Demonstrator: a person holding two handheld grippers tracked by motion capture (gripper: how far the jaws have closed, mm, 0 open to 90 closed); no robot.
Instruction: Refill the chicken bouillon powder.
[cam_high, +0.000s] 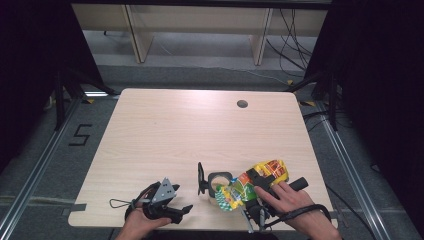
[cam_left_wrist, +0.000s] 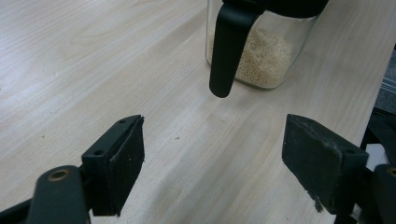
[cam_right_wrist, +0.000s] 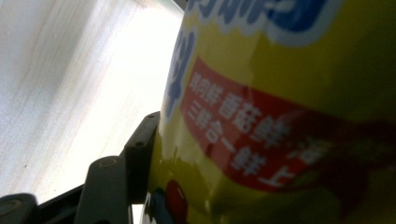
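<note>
Your right gripper (cam_high: 260, 181) is clamped on one yellow snack bag (cam_high: 250, 185), tipped over the mouth of one glass jar (cam_high: 218, 186) near the table's (cam_high: 165, 130) front edge; your left gripper (cam_high: 172, 206) rests with jaws wide apart and empty, just left of the jar. The bag carries blue lettering and a red band of white Chinese characters, too blurred to read. The jar holds pale grains; its black lid (cam_high: 201, 178) stands open.
</note>
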